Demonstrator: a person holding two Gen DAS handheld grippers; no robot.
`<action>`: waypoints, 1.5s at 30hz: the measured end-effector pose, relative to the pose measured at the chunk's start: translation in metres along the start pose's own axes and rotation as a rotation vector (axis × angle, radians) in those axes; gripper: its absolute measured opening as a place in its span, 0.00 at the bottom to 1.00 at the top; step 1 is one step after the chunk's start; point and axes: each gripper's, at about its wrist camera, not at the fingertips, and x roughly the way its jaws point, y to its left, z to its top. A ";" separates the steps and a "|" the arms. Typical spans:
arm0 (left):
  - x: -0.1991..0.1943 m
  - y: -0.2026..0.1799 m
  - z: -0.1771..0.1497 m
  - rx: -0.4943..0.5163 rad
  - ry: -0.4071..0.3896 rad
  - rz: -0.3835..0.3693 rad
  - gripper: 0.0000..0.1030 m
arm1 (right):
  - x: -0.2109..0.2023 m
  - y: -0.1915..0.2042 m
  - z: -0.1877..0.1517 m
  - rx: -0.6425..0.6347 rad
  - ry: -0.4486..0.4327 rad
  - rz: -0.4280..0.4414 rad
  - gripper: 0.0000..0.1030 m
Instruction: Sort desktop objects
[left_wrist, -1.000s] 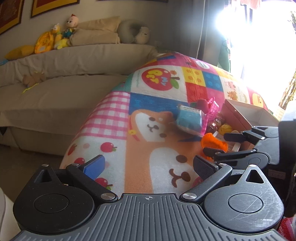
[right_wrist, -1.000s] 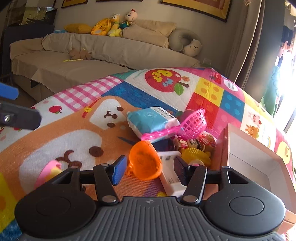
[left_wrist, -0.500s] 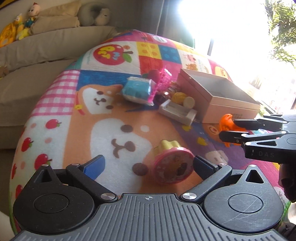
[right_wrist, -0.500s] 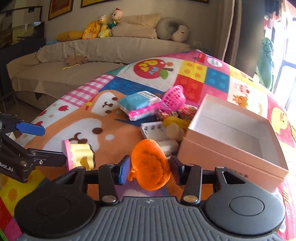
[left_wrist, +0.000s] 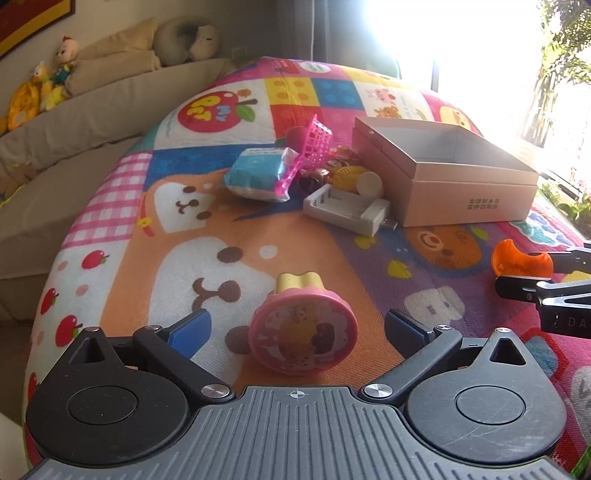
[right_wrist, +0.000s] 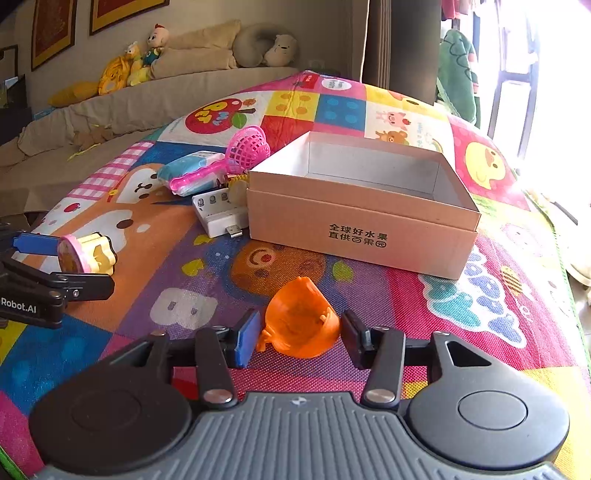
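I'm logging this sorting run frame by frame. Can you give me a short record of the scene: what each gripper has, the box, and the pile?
left gripper: open, fingers either side of the pink stamp toy
right gripper: shut on the orange toy
box: open, nothing visible inside
pile left of box: blue pack, pink scoop, white charger
surface: patterned play mat
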 end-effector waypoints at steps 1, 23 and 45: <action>0.002 0.001 0.000 -0.002 0.004 0.007 0.97 | 0.002 0.001 0.000 -0.001 0.004 -0.002 0.55; 0.006 -0.080 0.146 0.192 -0.326 -0.194 0.60 | -0.055 -0.059 0.099 -0.011 -0.249 -0.100 0.46; 0.045 0.035 0.050 0.122 -0.091 -0.046 0.94 | 0.025 0.024 0.091 -0.250 -0.159 0.036 0.38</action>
